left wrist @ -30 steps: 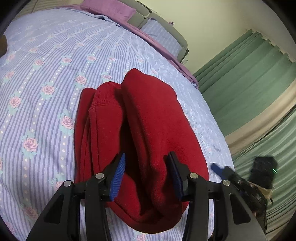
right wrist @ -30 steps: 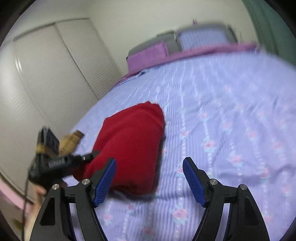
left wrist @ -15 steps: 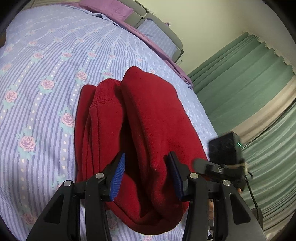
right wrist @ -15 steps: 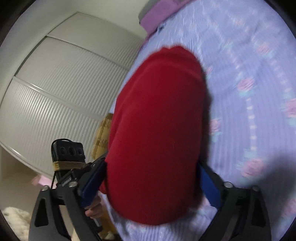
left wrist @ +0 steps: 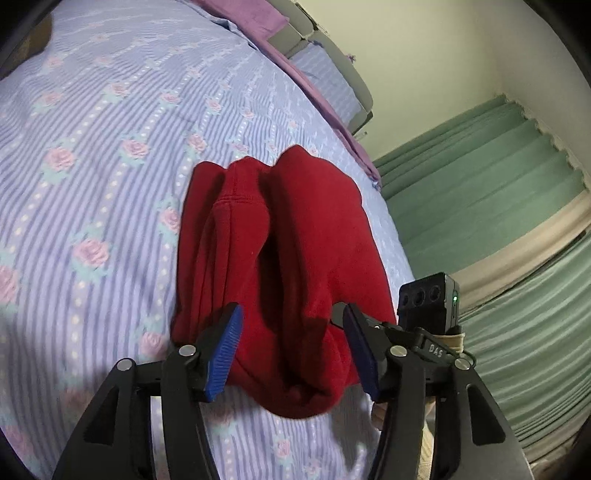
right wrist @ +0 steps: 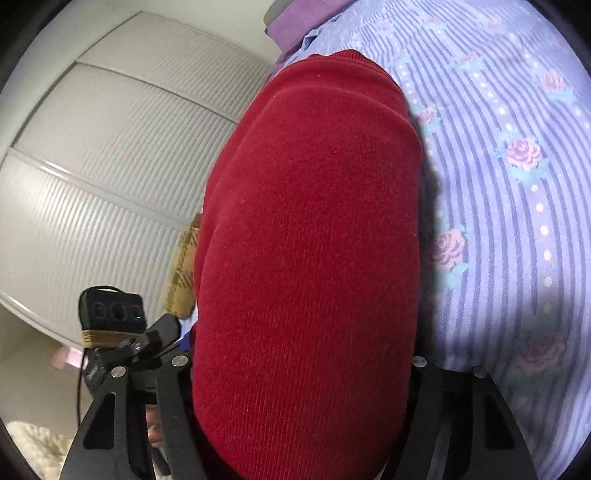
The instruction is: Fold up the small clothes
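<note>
A soft folded fleece garment (left wrist: 295, 266) is seen in deep red all over, with no pattern on it. The flat cotton bed sheet (left wrist: 110, 147) is coloured pale purple-blue, striped with thin lines, dotted with rows of white spots, and covered with pink roses on green leaves. A plain purple pillow (left wrist: 255, 18) is shown at the top. The long pleated curtain (left wrist: 480, 192) is coloured green. The ribbed closet doors (right wrist: 110, 147) are painted white. Black arms and blue ridged pads (left wrist: 225, 354) are seen on the left gripper (left wrist: 293, 354).
</note>
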The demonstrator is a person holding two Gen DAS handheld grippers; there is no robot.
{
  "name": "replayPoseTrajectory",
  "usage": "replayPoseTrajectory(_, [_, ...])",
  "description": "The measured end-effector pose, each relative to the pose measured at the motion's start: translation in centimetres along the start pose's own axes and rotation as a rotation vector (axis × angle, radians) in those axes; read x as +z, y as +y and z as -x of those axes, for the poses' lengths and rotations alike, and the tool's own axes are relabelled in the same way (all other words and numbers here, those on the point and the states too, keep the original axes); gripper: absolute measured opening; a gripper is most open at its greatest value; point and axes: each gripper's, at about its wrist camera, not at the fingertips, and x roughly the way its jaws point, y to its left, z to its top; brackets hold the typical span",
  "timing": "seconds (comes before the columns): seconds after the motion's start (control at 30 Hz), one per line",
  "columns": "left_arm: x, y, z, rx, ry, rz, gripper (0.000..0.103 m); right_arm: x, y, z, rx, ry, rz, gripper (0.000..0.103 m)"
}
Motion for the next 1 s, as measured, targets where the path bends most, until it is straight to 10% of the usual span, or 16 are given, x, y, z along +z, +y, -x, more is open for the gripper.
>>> replayPoseTrajectory(0.17, [-0.4, 0.8, 1.0, 0.053, -0.005, 0.032, 0.074, 0.0, 0.8, 1.1, -0.016, -0.032, -0.001, 0.065])
replayPoseTrajectory(0.4, [-2.3, 5.4, -1.7, -0.065, 0.073, 0.277, 0.093, 0.7, 1.0, 0.1, -0.023, -0.017, -0.012, 0.064])
replayPoseTrajectory(0.63, [-1.0, 3.0, -4.6, -0.081, 0.090, 0.243, 0.097, 0.7, -0.1, -0.1, 0.023, -0.011, -0.029, 0.064])
replayPoseTrajectory(0.7, [-1.2, 2.1, -5.2, -0.069, 0.070, 0.213, 0.091, 0.4, -0.7, 0.0, 0.030, -0.012, -0.033, 0.064])
replayPoseTrajectory(0.77, [-1.7, 1.4, -5.3, -0.014, 0.046, 0.164, 0.058, 0.5, -0.9, -0.2, 0.033, -0.022, -0.039, 0.065])
replayPoseTrajectory(1.0, [-2.8, 1.5, -3.4, -0.118, -0.013, 0.187, 0.044, -2.6, 1.0, 2.0, -0.034, -0.060, 0.054, 0.065])
